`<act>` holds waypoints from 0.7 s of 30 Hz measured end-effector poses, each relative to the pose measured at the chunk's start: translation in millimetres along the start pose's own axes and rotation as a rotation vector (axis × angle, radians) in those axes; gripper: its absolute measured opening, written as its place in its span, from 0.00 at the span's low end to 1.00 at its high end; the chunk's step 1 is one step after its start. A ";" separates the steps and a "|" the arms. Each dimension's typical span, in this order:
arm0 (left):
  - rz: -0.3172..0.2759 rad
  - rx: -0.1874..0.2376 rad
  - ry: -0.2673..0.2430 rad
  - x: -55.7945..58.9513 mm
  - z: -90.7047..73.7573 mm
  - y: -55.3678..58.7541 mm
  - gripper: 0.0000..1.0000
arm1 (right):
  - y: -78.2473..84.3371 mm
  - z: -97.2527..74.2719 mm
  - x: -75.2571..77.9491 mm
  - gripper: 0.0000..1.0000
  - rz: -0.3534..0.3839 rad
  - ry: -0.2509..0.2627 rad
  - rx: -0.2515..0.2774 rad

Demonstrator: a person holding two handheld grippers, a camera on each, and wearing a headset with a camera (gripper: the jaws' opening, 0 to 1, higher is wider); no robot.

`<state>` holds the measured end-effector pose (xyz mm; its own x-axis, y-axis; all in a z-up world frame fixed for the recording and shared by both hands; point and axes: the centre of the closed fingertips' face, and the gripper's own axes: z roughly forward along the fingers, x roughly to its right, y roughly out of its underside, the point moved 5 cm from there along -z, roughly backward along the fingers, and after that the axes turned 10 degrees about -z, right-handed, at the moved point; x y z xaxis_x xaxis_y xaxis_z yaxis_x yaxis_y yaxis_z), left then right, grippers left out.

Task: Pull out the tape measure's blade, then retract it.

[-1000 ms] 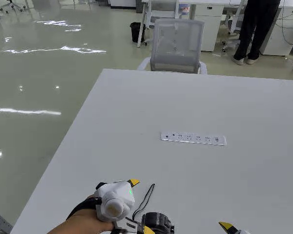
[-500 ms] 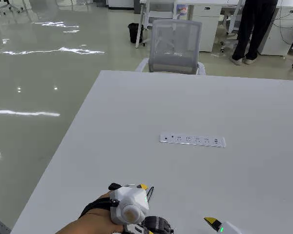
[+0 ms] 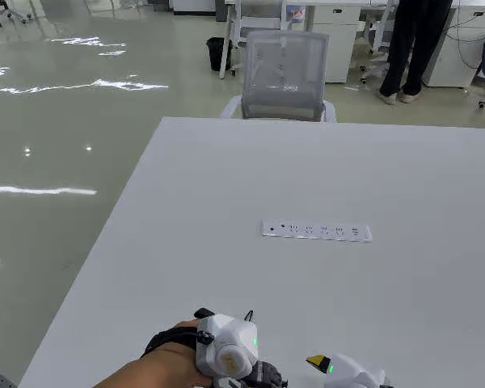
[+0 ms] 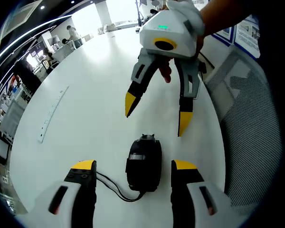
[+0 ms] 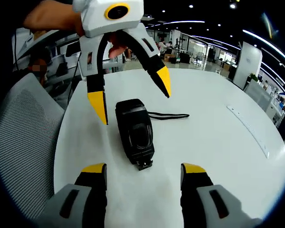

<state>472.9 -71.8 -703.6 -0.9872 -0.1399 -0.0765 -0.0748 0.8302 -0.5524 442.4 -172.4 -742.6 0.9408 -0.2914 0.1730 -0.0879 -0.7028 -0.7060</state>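
A black tape measure (image 4: 144, 162) with a thin black wrist cord (image 5: 168, 115) lies on the white table (image 3: 226, 202), its blade drawn in. My left gripper (image 4: 133, 166) is open, and the case lies between its yellow-tipped jaws without being clamped. My right gripper (image 5: 144, 168) faces it from the other side, also open, its tips just short of the blade end of the tape measure (image 5: 135, 130). In the head view the left gripper (image 3: 230, 356) and the right gripper (image 3: 331, 370) meet over the tape measure (image 3: 264, 374) at the near table edge.
A white power strip (image 3: 317, 231) lies flat mid-table. A grey mesh chair (image 3: 284, 77) stands at the far edge, a person (image 3: 412, 48) beyond it. The table's left edge drops to a shiny floor (image 3: 56, 145).
The left gripper has shifted right and nearer over the tape measure. The right gripper has moved left toward it. The head camera has tilted a little.
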 end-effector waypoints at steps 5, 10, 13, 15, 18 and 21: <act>0.024 -0.043 0.039 2.4 5.6 1.5 0.51 | -5.9 8.2 0.0 0.59 -0.048 -0.044 -0.017; 0.039 -0.067 0.069 6.6 9.3 2.2 0.47 | -4.6 14.8 -6.4 0.49 -0.085 -0.102 -0.049; 0.045 -0.083 0.082 7.8 12.5 3.7 0.49 | -1.3 18.9 -8.5 0.44 -0.104 -0.131 -0.069; 0.038 -0.094 0.088 7.4 14.4 4.2 0.48 | 0.9 19.4 -8.8 0.40 -0.115 -0.148 -0.090; 0.052 -0.108 0.081 7.4 17.4 5.6 0.49 | 2.8 20.9 -8.1 0.36 -0.128 -0.160 -0.099; 0.070 -0.132 0.091 9.8 20.8 8.7 0.47 | 4.7 22.2 -6.3 0.35 -0.139 -0.169 -0.111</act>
<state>465.5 -77.1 -726.4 -0.9989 -0.0352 -0.0324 -0.0177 0.9007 -0.4340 443.4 -159.4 -762.2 0.9869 -0.0813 0.1395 0.0194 -0.7982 -0.6021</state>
